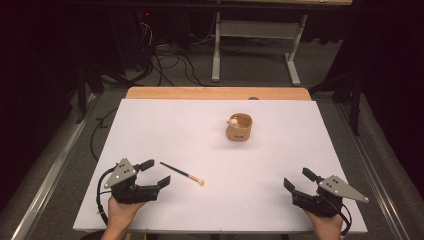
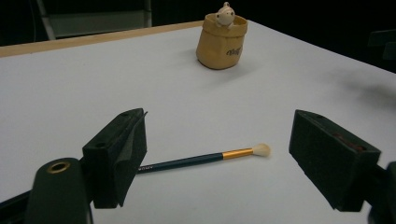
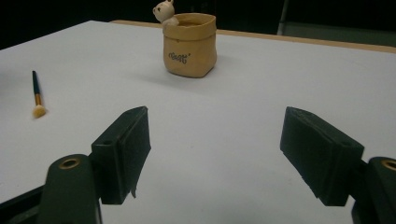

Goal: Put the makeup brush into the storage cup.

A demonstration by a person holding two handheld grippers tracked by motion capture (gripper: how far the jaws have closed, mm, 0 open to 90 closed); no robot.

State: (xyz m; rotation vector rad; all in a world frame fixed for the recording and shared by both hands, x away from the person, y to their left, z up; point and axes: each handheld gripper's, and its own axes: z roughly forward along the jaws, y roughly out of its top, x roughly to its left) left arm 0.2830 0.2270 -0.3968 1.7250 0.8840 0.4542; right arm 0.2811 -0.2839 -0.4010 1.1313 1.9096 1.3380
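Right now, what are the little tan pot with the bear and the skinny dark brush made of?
The tan bag-shaped pot looks like matte ceramic or resin: smooth moulded folds, a dull sheen, though I can't be sure. The thin dark-handled brush seems to be painted wood or plastic with a shiny gold metal band and a pale soft bristle tip.

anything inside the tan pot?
The tan pot is open-topped, with a small bear figure peeking over its rim. Its walls hide the lower interior; nothing else visible inside. The brush lies outside on the table.
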